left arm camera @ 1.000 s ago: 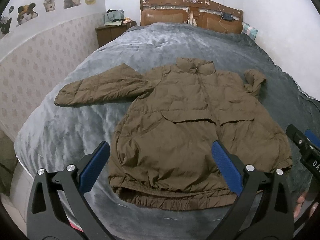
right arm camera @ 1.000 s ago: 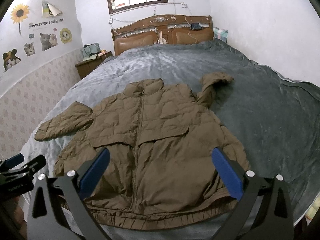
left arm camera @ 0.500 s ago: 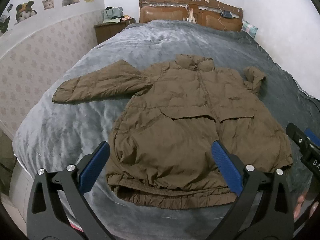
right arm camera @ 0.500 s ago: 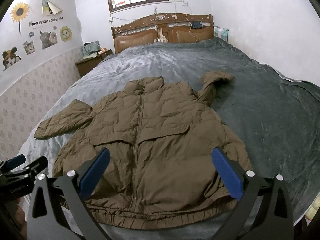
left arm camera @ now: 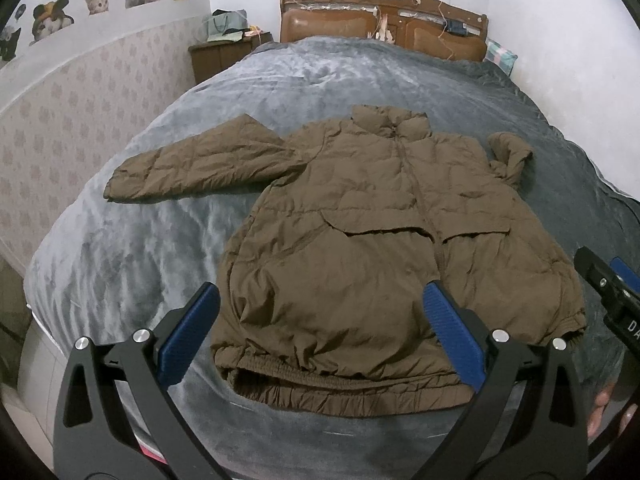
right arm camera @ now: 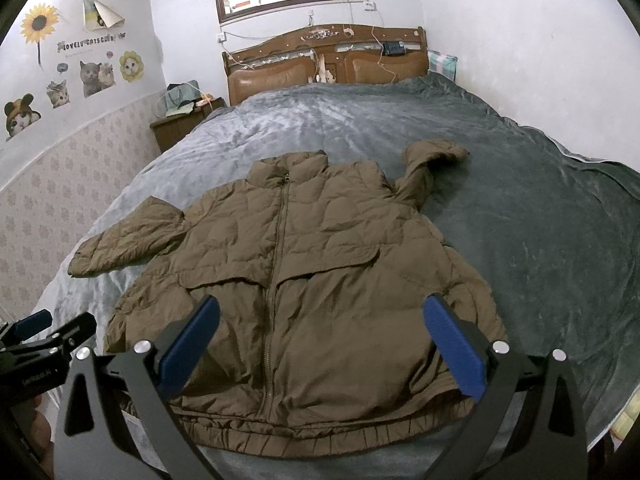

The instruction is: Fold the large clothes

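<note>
A brown puffer jacket [left arm camera: 360, 240] [right arm camera: 304, 280] lies face up and zipped on the grey bed, hem toward me. Its left sleeve [left arm camera: 200, 160] stretches out flat to the left. Its right sleeve [right arm camera: 428, 168] is bunched up beside the shoulder. My left gripper [left arm camera: 320, 332] is open, held above the hem's left half with nothing between its blue pads. My right gripper [right arm camera: 320, 336] is open as well, hovering over the hem's middle and empty. Each gripper shows at the edge of the other's view.
The grey blanket [right arm camera: 520, 220] covers the whole bed. A wooden headboard [right arm camera: 324, 60] stands at the far end, a nightstand [left arm camera: 224, 56] with bags at the far left. The wall with cat stickers runs close along the left; the bed's near edge lies just below the hem.
Both cameras have dipped slightly, so the jacket sits a little lower and closer in view. The jacket itself has not moved and both grippers stay open.
</note>
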The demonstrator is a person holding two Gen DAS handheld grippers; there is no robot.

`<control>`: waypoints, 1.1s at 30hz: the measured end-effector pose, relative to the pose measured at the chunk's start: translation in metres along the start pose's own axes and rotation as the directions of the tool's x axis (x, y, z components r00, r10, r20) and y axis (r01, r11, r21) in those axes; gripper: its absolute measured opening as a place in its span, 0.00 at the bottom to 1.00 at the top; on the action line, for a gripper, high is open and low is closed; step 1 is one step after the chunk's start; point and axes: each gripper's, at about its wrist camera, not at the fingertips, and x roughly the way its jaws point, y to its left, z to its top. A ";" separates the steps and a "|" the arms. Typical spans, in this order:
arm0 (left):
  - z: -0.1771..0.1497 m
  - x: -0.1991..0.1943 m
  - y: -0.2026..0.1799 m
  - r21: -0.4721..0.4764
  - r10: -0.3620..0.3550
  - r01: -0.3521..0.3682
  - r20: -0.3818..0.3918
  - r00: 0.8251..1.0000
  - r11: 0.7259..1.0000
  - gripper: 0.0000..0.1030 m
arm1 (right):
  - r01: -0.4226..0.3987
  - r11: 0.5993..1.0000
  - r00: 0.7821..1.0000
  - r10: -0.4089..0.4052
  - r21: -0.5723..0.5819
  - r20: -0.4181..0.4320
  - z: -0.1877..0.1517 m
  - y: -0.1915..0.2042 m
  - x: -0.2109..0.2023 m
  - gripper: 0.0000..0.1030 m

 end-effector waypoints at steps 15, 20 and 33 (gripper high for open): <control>-0.002 0.004 0.005 -0.014 0.000 0.000 -0.008 1.000 1.000 0.97 | 0.000 1.000 1.000 0.000 -0.001 -0.004 0.001 -0.001 0.001 0.99; -0.003 0.006 0.007 -0.020 0.001 -0.002 -0.010 1.000 1.000 0.97 | -0.001 1.000 1.000 0.001 -0.001 -0.005 0.001 -0.002 0.001 0.99; -0.003 0.007 0.008 -0.024 -0.001 0.001 -0.018 1.000 1.000 0.97 | 0.002 1.000 1.000 -0.002 -0.006 -0.010 -0.001 -0.001 0.000 0.99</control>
